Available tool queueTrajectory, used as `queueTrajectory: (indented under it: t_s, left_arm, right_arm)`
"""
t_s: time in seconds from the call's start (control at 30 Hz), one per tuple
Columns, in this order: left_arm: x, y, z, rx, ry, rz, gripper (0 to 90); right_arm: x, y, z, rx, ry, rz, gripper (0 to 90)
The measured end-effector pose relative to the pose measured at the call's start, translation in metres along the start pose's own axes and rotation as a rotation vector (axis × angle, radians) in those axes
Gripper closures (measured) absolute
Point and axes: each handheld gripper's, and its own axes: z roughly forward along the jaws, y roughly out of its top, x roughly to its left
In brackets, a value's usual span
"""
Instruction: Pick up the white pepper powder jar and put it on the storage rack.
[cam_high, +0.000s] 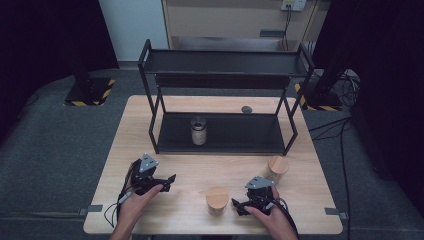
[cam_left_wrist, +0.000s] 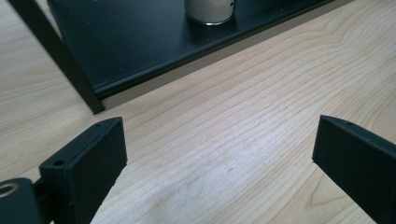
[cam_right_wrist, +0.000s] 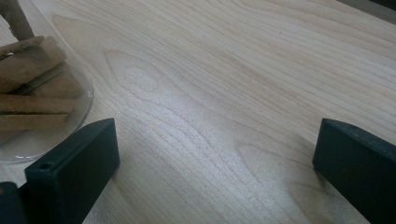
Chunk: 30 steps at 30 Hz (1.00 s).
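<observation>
Right fingers: right gripper (cam_high: 239, 206) is spread wide, nothing between the fingers (cam_right_wrist: 70, 172), just bare desk (cam_right_wrist: 224, 93). In its own view the glass of the near jar (cam_right_wrist: 37, 93) sits just off one finger, not touching as far as I can tell.
Left fingers: left gripper (cam_high: 167, 181) also wide open and empty, hanging low over the wood with its fingers (cam_left_wrist: 88, 158) pointed at the rack.
Near jar: wooden lid, brown stick-like stuff inside; in the high view the jar (cam_high: 217, 200) stands on the near part of the desk, between the two grippers and closer to the right one.
Second jar: same sort of lid, second jar (cam_high: 276, 167) is further back on the right, near the rack's right leg.
Rack: black two-level rack (cam_high: 225, 62) at the far side; a small light jar (cam_high: 198, 131) already sits on its lower shelf (cam_left_wrist: 140, 51).
What could go wrong: my guess is the right hand goes for the near jar. The finger is so close to the glass that a sloppy sideways approach could nudge or tip it. Glass is slick too, so a shallow pinch might slip.
Another worry: carrying it to the rack, the lid could clip the upper shelf.
</observation>
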Motion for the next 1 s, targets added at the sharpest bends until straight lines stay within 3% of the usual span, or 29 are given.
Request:
queueTrajectory:
  t_s: [0.43, 0.63, 1.0]
  left_arm:
    - [0.002, -0.018, -0.016, 0.021, 0.051, -0.034, 2.3]
    - [0.001, -0.022, -0.015, 0.066, 0.08, -0.049, 2.4]
    - [0.001, -0.034, -0.009, 0.068, 0.101, -0.075, 2.0]
  right_arm:
    - [0.0, 0.0, 0.0, -0.001, 0.0, -0.001, 0.4]
    - [0.0, 0.0, 0.0, -0.001, 0.0, -0.001, 0.4]
    - [0.0, 0.0, 0.0, 0.001, 0.001, 0.0, 0.4]
